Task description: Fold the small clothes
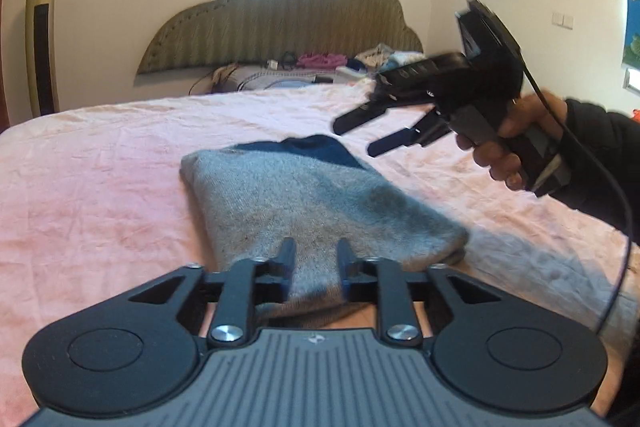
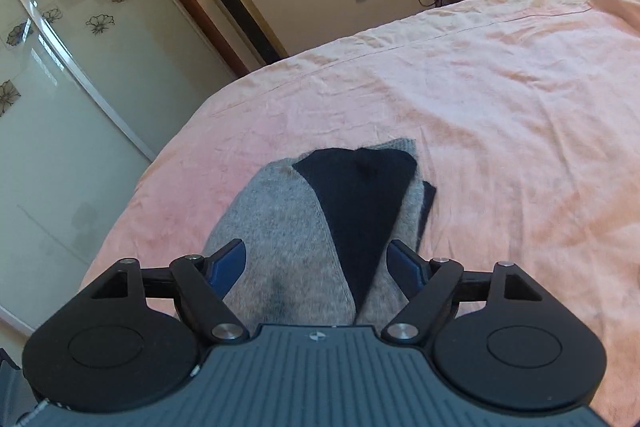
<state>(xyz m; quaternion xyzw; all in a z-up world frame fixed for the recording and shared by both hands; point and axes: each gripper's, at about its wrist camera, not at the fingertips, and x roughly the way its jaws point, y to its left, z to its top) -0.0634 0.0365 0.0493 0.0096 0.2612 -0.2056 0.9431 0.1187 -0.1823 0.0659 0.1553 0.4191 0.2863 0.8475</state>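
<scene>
A small grey knitted garment (image 1: 304, 195) with a navy part (image 1: 316, 147) lies folded on the pink bed sheet (image 1: 100, 187). My left gripper (image 1: 316, 251) hovers at its near end, jaws a narrow gap apart. Grey cloth shows in the gap, but the pads do not press on it. My right gripper (image 1: 356, 137), in a person's hand (image 1: 516, 143), hangs open in the air to the right of the garment's far end. In the right wrist view the right gripper (image 2: 316, 251) stands wide open above the garment (image 2: 280, 227), and the navy flap (image 2: 356, 195) lies across the grey.
A padded headboard (image 1: 280, 19) and a pile of clothes and cables (image 1: 320, 61) are at the bed's far end. A gold tower fan (image 2: 236, 3) and glass sliding doors (image 2: 60, 67) stand to the left. A black cable (image 1: 616, 195) trails from the right gripper.
</scene>
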